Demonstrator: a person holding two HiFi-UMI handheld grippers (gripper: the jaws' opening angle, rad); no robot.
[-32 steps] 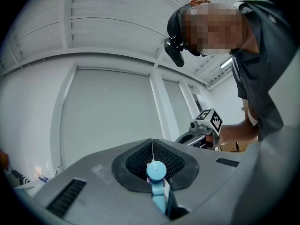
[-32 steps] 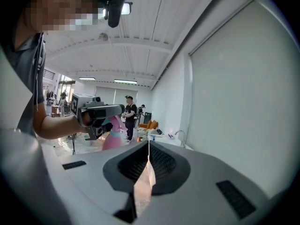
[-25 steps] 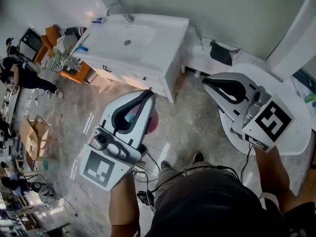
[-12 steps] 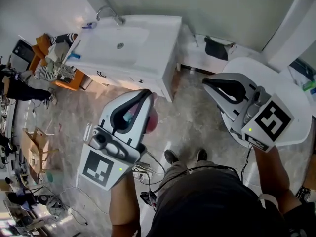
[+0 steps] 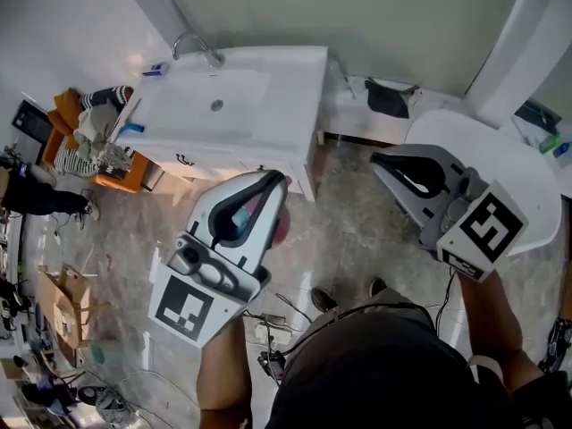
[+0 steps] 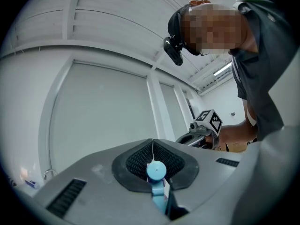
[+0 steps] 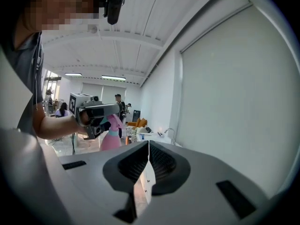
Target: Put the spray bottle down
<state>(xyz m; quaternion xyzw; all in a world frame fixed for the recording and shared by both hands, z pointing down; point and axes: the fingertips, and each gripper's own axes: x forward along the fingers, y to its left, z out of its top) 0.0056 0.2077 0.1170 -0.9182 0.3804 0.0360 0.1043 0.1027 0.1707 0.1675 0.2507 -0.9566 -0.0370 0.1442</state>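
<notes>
At the far left the floor is cluttered: a cardboard box [image 5: 58, 307] lies near, and farther off an orange seat [image 5: 134, 170] is piled with clothes, so neither is a fit place to land anything. Right of that stands the white sink vanity [image 5: 268, 105], with its faucet [image 5: 192, 45] at the far edge. Nearer than the vanity, the left gripper [image 5: 279, 179] hangs over the marble floor. Its fingers [image 6: 138, 161] are clamped on the head of the spray bottle [image 5: 280, 226]: the blue nozzle pokes up between them and the pink body dangles below. The bottle is therefore in the air and not yet set down. To finish well, I judge it should go upright to a flat, bare patch of worktop. It should be lowered until its base bears weight, and only then should the fingers part. The sloping basin and the vanity's edge would likely tip it. Farther right a low white ledge carries a black item [image 5: 386, 96]. The right gripper [image 5: 375, 159] has its fingers pressed together on nothing, at the near-left rim of a round white worktop [image 5: 465, 137]. That top looks like the other candidate spot, with small bottles [image 5: 550, 141] at its far right. Cables [image 5: 268, 329] trail on the floor by the person's feet and could snag a step.
</notes>
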